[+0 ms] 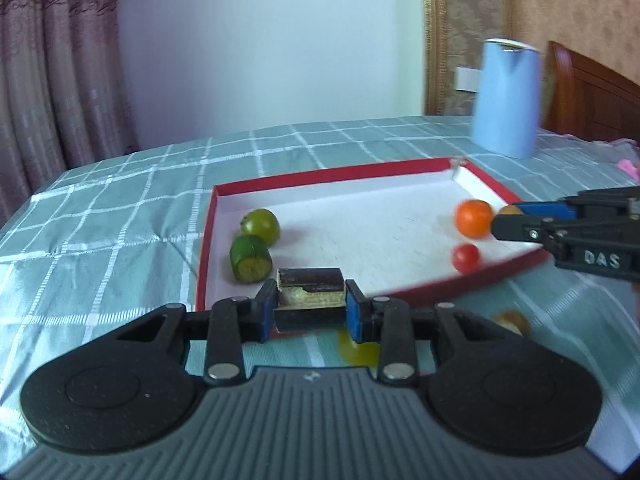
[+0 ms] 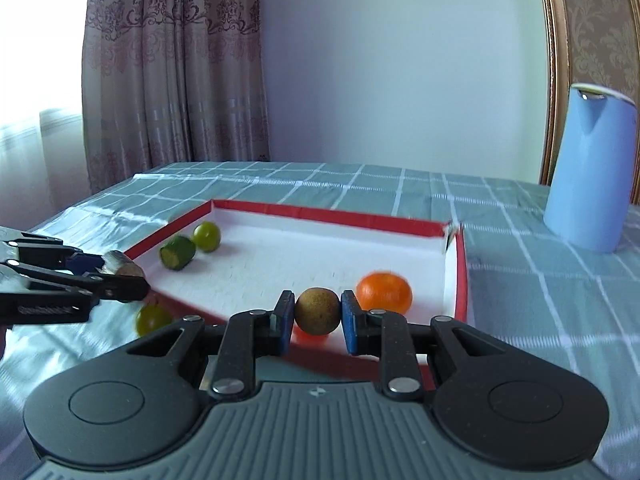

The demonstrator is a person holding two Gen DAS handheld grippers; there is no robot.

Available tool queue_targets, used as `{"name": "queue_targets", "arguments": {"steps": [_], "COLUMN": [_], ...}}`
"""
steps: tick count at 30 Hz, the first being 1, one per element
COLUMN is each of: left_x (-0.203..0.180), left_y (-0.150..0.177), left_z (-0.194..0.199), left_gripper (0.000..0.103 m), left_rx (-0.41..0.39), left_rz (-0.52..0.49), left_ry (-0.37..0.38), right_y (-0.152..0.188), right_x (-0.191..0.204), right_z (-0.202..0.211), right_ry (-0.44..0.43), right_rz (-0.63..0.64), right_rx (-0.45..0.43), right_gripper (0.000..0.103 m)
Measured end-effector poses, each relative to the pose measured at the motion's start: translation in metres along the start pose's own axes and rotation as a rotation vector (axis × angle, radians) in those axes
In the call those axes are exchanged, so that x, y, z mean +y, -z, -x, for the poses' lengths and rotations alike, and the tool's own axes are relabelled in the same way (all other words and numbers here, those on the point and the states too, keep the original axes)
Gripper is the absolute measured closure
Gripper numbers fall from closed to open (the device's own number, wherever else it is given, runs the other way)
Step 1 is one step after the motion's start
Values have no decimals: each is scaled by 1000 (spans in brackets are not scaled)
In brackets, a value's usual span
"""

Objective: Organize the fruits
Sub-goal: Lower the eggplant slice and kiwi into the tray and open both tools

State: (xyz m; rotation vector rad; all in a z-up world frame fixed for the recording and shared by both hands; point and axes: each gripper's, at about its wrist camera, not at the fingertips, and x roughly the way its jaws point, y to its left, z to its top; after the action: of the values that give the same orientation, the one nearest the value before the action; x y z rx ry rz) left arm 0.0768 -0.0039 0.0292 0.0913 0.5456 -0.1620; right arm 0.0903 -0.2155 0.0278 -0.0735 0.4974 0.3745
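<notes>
A red-rimmed white tray [image 1: 320,184] lies on the checked cloth and also shows in the right wrist view [image 2: 332,216]. In it are a green fruit [image 1: 261,226], a cut cucumber piece [image 1: 250,259], an orange [image 1: 473,218] and a small red tomato [image 1: 465,258]. My left gripper [image 1: 311,312] is shut on a dark sugarcane chunk [image 1: 311,286] at the tray's near edge. My right gripper [image 2: 318,322] is shut on a round brown longan [image 2: 317,311] over the tray's near right part, beside the orange [image 2: 385,292].
A light blue jug [image 1: 506,98] stands behind the tray on the right. A green fruit [image 2: 153,319] and a brown fruit [image 1: 513,321] lie on the cloth outside the tray. A wooden chair back [image 1: 592,92] and curtains stand behind.
</notes>
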Motion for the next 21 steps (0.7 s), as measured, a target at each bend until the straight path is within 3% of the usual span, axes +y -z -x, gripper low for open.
{"name": "queue_targets", "arguments": {"steps": [5, 13, 21], "left_x": [1, -9, -6], "left_y": [-19, -29, -32], "left_z": [-23, -64, -88], "left_gripper": [71, 71, 71], "left_rx": [-13, 37, 80], "left_rz": [59, 18, 22], "left_ry": [-15, -79, -107], "right_y": [-17, -25, -26], "right_x": [4, 3, -1], "right_z": [-31, -82, -105], "right_ry": [50, 100, 109], "right_rz": [28, 49, 33], "right_rx": [24, 104, 167], "right_gripper": [79, 79, 79]}}
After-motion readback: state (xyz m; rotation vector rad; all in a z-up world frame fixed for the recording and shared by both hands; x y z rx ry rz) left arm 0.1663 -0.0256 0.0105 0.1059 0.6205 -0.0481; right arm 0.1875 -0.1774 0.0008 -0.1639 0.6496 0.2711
